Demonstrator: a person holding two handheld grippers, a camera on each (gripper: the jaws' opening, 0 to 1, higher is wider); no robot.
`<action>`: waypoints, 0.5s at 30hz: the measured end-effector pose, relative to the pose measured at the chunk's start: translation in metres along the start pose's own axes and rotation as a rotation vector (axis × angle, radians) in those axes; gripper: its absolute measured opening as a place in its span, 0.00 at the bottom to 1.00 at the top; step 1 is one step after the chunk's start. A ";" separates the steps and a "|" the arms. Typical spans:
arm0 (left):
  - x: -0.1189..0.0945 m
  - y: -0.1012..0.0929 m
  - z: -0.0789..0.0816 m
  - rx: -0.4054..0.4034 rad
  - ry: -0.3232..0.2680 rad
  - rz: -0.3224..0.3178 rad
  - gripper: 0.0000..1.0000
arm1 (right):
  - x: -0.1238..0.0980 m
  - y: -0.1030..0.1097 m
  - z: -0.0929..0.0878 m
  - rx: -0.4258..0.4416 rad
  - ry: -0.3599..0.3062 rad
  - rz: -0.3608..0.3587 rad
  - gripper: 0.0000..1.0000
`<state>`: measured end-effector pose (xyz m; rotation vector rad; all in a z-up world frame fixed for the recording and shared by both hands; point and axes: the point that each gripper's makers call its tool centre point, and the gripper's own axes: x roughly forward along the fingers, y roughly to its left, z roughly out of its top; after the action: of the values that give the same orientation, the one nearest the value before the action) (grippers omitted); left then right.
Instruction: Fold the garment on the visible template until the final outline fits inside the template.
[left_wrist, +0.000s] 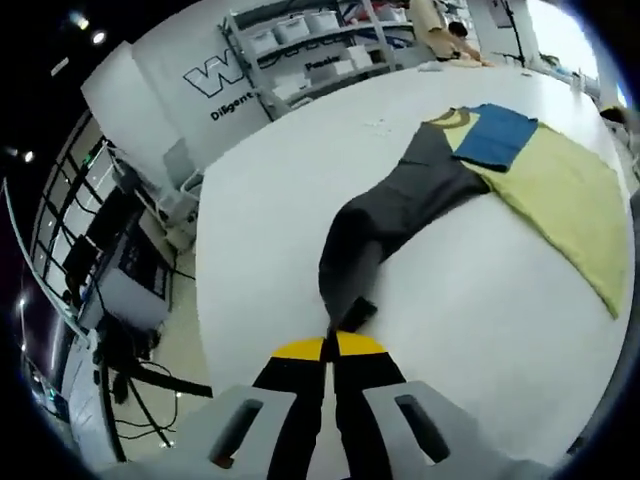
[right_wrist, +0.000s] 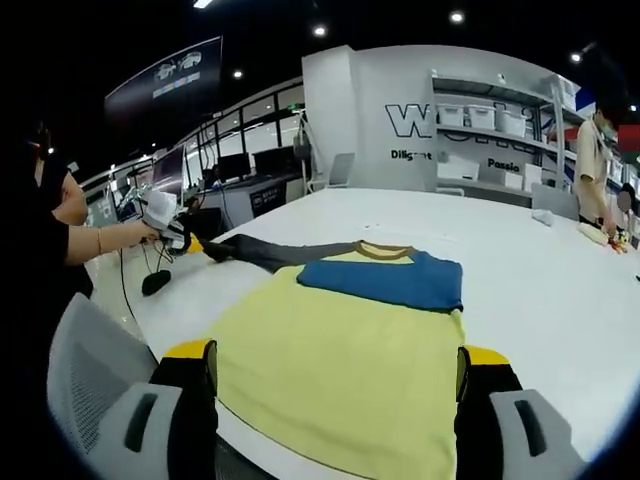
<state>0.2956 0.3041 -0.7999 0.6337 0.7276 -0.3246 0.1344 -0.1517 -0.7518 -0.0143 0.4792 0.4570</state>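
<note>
A: Left gripper view, status?
B: Left gripper (left_wrist: 331, 345) has its jaws pressed together on the cuff of the grey sleeve (left_wrist: 395, 205), at 6 o'clock. The sleeve runs toward 1 o'clock to the shirt (left_wrist: 560, 185) on the white table (left_wrist: 300, 170). A blue sleeve (left_wrist: 495, 135) lies folded across the yellow body.

A: Right gripper view?
B: Right gripper (right_wrist: 335, 375) jaws stand wide, at 7 and 5 o'clock, either side of the shirt (right_wrist: 340, 365) hem. The left gripper (right_wrist: 165, 230), at 9 o'clock, holds the grey sleeve (right_wrist: 270, 252) stretched out.
</note>
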 end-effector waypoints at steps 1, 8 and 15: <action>-0.002 0.002 -0.001 0.005 0.011 0.003 0.03 | 0.000 0.000 0.000 -0.001 0.001 0.001 0.99; 0.001 0.022 -0.008 -0.046 0.055 -0.003 0.04 | 0.000 0.001 0.000 -0.002 0.002 0.005 0.99; 0.026 0.036 -0.011 -0.105 0.081 0.001 0.04 | 0.002 0.001 -0.003 -0.009 0.019 0.009 0.99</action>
<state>0.3251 0.3373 -0.8094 0.5504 0.8166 -0.2594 0.1337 -0.1501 -0.7554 -0.0254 0.4961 0.4687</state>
